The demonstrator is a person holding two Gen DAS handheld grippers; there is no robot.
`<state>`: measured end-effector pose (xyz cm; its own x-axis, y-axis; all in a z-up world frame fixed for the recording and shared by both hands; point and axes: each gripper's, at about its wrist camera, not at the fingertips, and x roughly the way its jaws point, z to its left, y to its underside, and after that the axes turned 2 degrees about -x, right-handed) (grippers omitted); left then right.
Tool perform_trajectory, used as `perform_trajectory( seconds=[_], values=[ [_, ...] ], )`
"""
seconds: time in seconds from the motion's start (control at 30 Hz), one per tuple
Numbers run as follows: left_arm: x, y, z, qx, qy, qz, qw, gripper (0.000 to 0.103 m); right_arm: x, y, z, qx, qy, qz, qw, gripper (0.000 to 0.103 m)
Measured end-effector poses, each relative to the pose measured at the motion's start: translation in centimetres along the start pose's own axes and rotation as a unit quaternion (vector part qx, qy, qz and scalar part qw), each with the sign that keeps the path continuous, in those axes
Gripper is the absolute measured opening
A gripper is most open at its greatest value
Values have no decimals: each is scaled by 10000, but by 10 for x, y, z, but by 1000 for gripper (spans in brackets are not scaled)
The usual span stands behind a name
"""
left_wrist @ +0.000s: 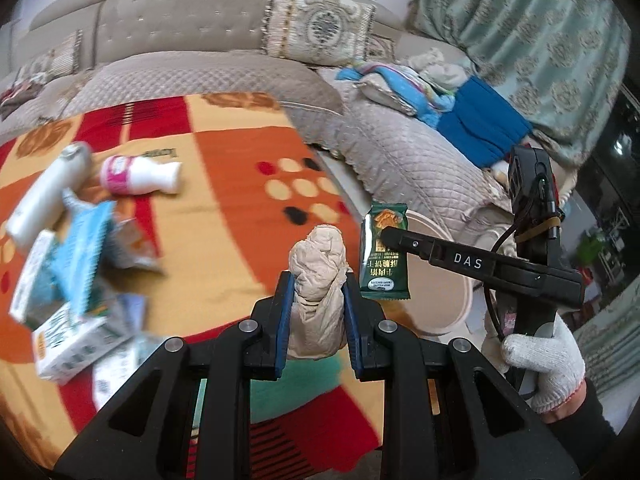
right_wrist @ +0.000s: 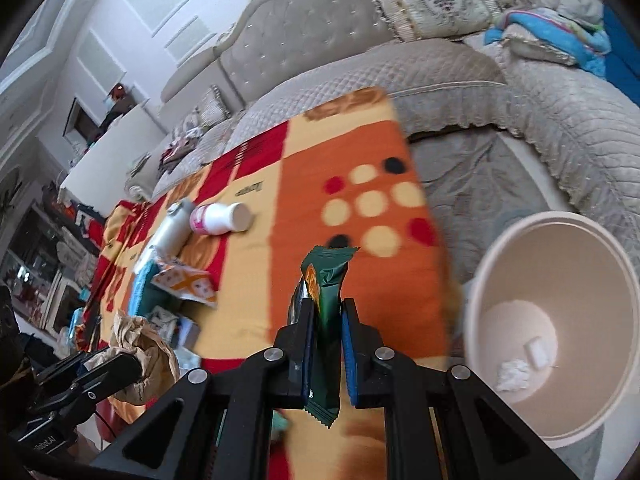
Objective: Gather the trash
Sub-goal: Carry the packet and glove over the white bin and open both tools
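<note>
We have our left gripper (left_wrist: pixel 314 304) clamped on a crumpled brown paper wad (left_wrist: pixel 318 276), which sticks up between its blue pads. Just to its right, our right gripper (right_wrist: pixel 327 344) pinches a green biscuit wrapper (right_wrist: pixel 326 320). The pink bin (right_wrist: pixel 552 320) sits right of that gripper, below it. More trash, including a white bottle (left_wrist: pixel 138 174), lies left of both on the patterned blanket (left_wrist: pixel 240 184).

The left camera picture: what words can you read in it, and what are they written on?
"DAS": white letters on the finger of the right gripper.
"CRISPY BISCUITS", faintly, under Chinese characters I cannot read: on the green snack wrapper held in that gripper.
Cartons on the blanket: print too blurred to read.
Pink-labelled bottle: label too blurred.
Crumpled tissue in the left gripper: no writing.
</note>
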<state>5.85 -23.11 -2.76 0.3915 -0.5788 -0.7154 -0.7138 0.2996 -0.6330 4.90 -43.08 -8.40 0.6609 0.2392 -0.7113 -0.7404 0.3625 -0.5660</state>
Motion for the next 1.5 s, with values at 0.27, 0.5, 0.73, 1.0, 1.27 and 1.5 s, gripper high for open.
perform_trajectory(
  seconds=[0.27, 0.5, 0.73, 1.0, 1.27, 1.5],
  values=[
    [41, -12, -55, 346, 176, 191, 9991, 21, -33, 4, -67, 352, 404, -162, 9984, 12],
    [80, -21, -93, 445, 333, 342, 9979, 21, -45, 15, -123, 626, 740, -125, 9952, 12],
    [124, -29, -119, 297, 559, 493, 9968, 21, -47, 24, -165, 820, 1095, -83, 9906, 12],
    [157, -31, -128, 85, 658, 522, 9964, 41, -45, 35, -200, 1109, 1282, -66, 9855, 12],
    [164, -25, -119, 25, 540, 624, 9966, 53, -39, 44, -212, 1226, 1281, 35, 9841, 38],
    [155, -22, -118, 105, 415, 569, 9975, 53, -36, 45, -196, 912, 1321, 85, 9870, 38]
  ],
)
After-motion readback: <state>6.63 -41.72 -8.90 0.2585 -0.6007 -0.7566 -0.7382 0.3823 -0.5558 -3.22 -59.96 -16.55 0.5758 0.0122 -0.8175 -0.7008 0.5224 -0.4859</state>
